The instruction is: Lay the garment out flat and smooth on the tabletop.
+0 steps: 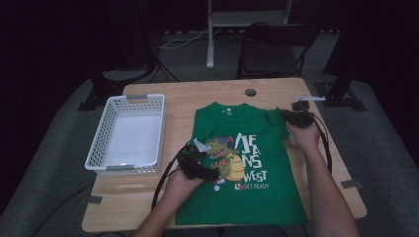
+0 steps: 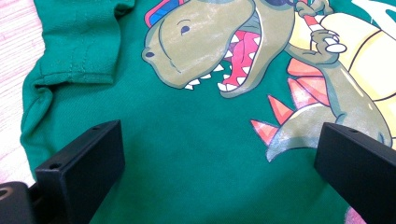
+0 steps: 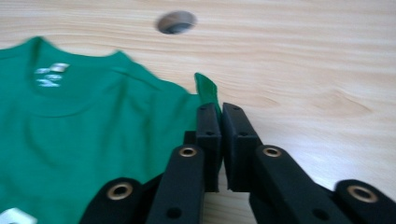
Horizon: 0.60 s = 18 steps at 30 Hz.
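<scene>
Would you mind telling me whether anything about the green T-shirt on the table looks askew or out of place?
Yes. The T-shirt lies mostly flat, but its left sleeve is folded in onto the chest, and the right tongs pinch the other sleeve's edge, lifting it off the table.

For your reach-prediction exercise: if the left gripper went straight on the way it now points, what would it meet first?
Probably the green T-shirt itself: the left gripper, jaws open, points down at the cloth just below the dinosaur print.
</scene>
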Each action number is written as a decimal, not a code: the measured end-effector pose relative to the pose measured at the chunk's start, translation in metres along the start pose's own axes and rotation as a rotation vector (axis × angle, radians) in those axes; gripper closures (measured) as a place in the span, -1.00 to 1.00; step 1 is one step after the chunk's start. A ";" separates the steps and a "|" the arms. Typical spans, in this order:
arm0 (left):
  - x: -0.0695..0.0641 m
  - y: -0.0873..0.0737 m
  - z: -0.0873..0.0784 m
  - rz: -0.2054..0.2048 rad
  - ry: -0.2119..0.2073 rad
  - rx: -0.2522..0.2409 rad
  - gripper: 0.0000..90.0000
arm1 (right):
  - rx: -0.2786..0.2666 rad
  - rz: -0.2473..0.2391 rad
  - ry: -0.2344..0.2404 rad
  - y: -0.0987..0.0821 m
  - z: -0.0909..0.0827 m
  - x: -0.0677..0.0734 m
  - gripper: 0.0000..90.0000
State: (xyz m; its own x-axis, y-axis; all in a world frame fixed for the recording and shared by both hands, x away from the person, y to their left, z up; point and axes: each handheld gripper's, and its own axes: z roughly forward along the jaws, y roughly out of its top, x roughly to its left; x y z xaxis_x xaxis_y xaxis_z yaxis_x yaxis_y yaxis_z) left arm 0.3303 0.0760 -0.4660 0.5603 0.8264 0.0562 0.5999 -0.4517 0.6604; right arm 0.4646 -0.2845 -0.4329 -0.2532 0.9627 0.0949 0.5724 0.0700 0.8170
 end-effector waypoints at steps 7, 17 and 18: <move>0.000 0.000 0.000 -0.002 0.002 0.001 -0.93 | 0.037 0.098 -0.134 -0.005 0.002 -0.010 -0.22; -0.001 0.000 0.000 -0.009 0.004 0.001 -0.93 | 0.053 0.027 -0.241 -0.014 0.006 0.005 -0.53; -0.001 0.000 0.000 -0.008 0.003 0.001 -0.93 | 0.065 0.029 -0.243 -0.015 0.008 0.005 -0.53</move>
State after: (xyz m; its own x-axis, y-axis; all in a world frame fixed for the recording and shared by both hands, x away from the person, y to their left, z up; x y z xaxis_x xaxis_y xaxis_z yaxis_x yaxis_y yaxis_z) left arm 0.3301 0.0752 -0.4658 0.5535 0.8312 0.0532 0.6052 -0.4452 0.6600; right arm 0.4610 -0.2787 -0.4494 -0.0453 0.9986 -0.0285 0.6273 0.0506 0.7771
